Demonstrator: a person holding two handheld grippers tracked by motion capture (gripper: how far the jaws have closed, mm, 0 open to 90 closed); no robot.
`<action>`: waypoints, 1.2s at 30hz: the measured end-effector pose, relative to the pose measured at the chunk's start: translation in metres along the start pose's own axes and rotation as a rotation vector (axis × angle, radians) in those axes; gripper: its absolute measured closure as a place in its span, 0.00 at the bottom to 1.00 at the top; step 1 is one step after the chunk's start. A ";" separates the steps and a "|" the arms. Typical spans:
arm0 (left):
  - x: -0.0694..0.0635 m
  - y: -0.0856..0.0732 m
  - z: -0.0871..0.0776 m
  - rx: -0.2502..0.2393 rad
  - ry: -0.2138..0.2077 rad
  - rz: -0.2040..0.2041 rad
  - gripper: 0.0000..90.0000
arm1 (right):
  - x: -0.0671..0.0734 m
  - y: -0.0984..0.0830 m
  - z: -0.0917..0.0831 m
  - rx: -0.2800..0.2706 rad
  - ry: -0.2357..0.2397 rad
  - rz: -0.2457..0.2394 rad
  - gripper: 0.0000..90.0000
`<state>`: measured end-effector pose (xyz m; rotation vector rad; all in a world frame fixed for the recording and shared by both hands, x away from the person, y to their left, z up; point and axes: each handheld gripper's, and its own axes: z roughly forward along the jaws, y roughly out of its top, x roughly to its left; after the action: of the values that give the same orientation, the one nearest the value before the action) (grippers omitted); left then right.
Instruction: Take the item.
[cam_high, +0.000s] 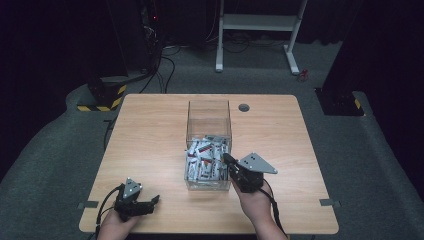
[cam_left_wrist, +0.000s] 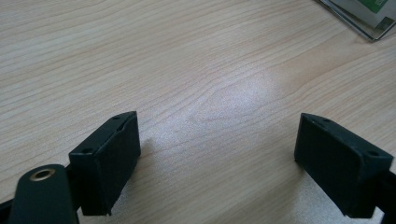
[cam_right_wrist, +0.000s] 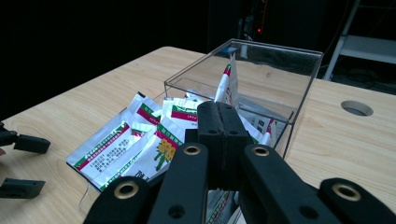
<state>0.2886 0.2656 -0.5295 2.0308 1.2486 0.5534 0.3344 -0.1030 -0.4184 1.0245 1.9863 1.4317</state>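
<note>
Sachets (cam_high: 205, 159) in the clear box (cam_high: 209, 111) lie at ten o'clock of the clenched, empty right gripper (cam_high: 225, 158); left gripper (cam_high: 156, 199) gapes.

The tabletop (cam_left_wrist: 196, 60) looks like pale wood-grain laminate, smooth with a soft sheen where the light hits it, and the box (cam_high: 209, 117) sitting on it is clear hard plastic, glossy enough to catch reflections along its edges. The sachets (cam_right_wrist: 121, 144) inside look like shiny foil or plastic film, crinkled, with printed green and red bands. Both the left hand-held gripper (cam_left_wrist: 219, 163) and the right hand-held gripper (cam_right_wrist: 223, 135) have matt black plastic jaws with slightly grainy pads and little brass-looking rivets, and the floor (cam_high: 45, 165) is rough grey carpet.
</note>
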 end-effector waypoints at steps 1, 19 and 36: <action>0.000 0.000 0.000 0.000 0.000 0.000 0.16 | 0.000 0.001 -0.001 -0.005 0.000 -0.001 1.00; 0.000 0.000 0.000 0.001 -0.004 -0.002 0.15 | -0.004 0.007 -0.014 -0.050 0.003 0.006 1.00; 0.002 0.002 0.002 0.004 -0.008 0.000 0.15 | -0.018 0.004 -0.031 -0.067 -0.051 0.031 1.00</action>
<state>0.2921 0.2656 -0.5297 2.0341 1.2463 0.5425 0.3238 -0.1345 -0.4048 1.0564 1.8814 1.4635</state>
